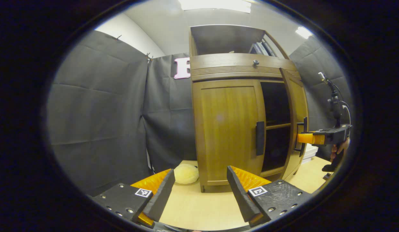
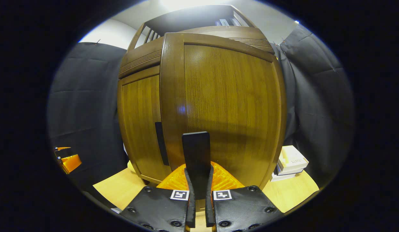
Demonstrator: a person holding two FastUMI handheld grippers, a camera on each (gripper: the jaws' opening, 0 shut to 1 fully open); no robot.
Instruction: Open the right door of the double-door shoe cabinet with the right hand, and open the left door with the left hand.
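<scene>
A brown wooden shoe cabinet stands on a light wooden table. Its left door is closed, with a dark vertical handle. The right door is swung partly out, showing dark shelves inside. My right gripper grips that door's handle, with a hand behind it. In the right gripper view the right door looms close and my right gripper is shut on its dark handle. My left gripper is open, low in front of the left door, apart from it.
A pale yellow fluffy ball lies at the cabinet's left foot. White boxes are stacked on the table right of the cabinet. A stand with cables rises at the far right. Black cloth walls surround the table.
</scene>
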